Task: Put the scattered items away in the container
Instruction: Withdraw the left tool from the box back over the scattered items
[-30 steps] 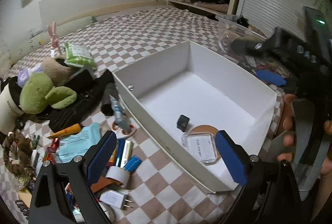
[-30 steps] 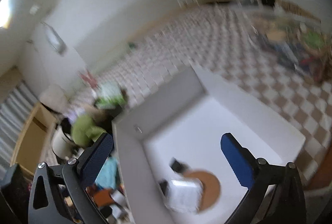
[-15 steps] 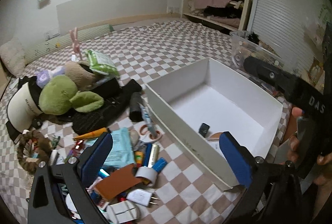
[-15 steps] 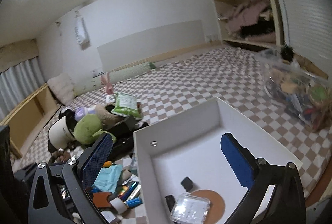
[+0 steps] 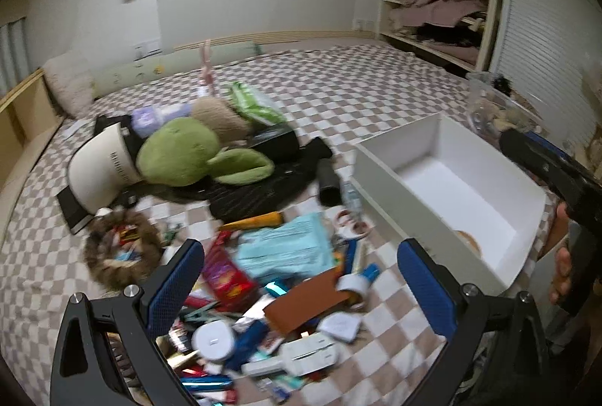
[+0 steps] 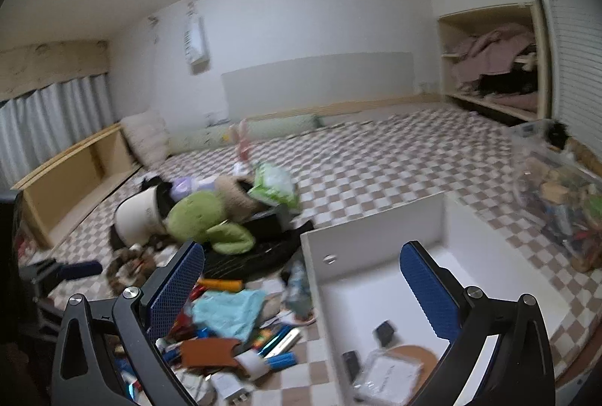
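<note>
inside the white box (image 6: 380, 248): clear case (image 6: 391, 376), brown disc (image 6: 412, 353); both jaws wide, empty.

Both wrist views look obliquely down, sharing the white box (image 5: 380, 176) and clutter pile (image 6: 225, 315).

1. You are looking at a white container (image 5: 387, 180) with smooth, matt walls, like painted board.
2. You are working over a soft woven checked cloth (image 5: 338, 93).
3. A fuzzy green plush toy (image 5: 180, 150) is lying near the cloth's far left edge.
4. A glossy red packet (image 5: 225, 278) is shining beside matt brown leather (image 5: 304, 300).
5. Your gripper pads (image 5: 173, 285) are showing textured blue rubber on matt black plastic.
</note>
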The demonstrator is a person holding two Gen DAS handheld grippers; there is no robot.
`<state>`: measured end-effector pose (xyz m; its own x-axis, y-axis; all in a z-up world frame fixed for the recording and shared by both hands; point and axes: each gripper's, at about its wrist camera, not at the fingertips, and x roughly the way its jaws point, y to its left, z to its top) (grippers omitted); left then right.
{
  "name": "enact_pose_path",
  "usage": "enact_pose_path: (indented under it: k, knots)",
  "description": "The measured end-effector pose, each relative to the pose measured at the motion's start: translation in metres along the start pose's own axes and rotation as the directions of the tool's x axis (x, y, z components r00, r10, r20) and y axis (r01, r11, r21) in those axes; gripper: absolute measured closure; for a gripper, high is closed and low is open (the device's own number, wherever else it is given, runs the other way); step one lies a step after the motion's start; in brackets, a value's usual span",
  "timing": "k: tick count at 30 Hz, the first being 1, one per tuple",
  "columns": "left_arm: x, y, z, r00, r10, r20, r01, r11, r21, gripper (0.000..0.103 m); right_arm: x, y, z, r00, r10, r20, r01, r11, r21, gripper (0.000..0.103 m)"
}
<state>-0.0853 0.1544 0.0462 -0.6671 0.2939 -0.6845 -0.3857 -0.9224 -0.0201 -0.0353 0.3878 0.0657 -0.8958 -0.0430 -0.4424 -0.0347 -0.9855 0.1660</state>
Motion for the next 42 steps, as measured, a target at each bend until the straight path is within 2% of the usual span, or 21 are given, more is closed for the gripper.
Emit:
enact_pose_path:
  k: [6,11,15,18,23,26,32,36,39,42]
  knots:
    - [-0.010,0.043,-0.022,0.998,0.060,-0.005,-0.060,0.997,-0.044,0.000,0.010,0.037,-0.018,0.992,0.099,-0.083,-0.106,0.992,-0.074,0.000]
    - [-0.010,0.077,-0.044,0.995,0.097,-0.037,-0.099,0.993,-0.070,0.000,0.021,0.070,-0.043,0.980,0.138,-0.144,-0.159,0.976,-0.147,0.000]
    - [-0.005,0.093,-0.063,0.988,0.146,-0.055,-0.149,0.988,-0.049,0.000,0.038,0.091,-0.070,0.956,0.167,-0.240,-0.206,0.968,-0.144,0.000]
    - [-0.001,0.104,-0.076,0.984,0.158,-0.078,-0.161,0.986,-0.045,0.000,0.051,0.104,-0.091,0.935,0.173,-0.309,-0.224,0.964,-0.139,0.000]
    - [0.005,0.124,-0.099,0.979,0.144,-0.141,-0.156,0.985,-0.078,0.000,0.062,0.125,-0.122,0.912,0.161,-0.376,-0.246,0.950,-0.191,0.000]
    - [0.011,0.137,-0.118,0.970,0.140,-0.199,-0.168,0.977,-0.132,0.000,0.070,0.135,-0.141,0.897,0.150,-0.417,-0.261,0.939,-0.224,0.000]
    - [0.024,0.151,-0.151,0.947,0.126,-0.296,-0.192,0.960,-0.205,0.000,0.088,0.137,-0.164,0.867,0.108,-0.487,-0.242,0.945,-0.222,0.000]
    - [0.030,0.153,-0.166,0.929,0.159,-0.335,-0.236,0.950,-0.202,0.000,0.096,0.136,-0.175,0.859,0.059,-0.508,-0.208,0.948,-0.242,0.000]
    - [0.034,0.150,-0.174,0.919,0.179,-0.352,-0.253,0.951,-0.176,0.000,0.103,0.132,-0.182,0.845,0.040,-0.534,-0.181,0.960,-0.214,0.000]
    - [0.037,0.148,-0.179,0.915,0.180,-0.360,-0.256,0.951,-0.174,0.000,0.106,0.131,-0.185,0.837,0.032,-0.546,-0.163,0.968,-0.193,0.001]
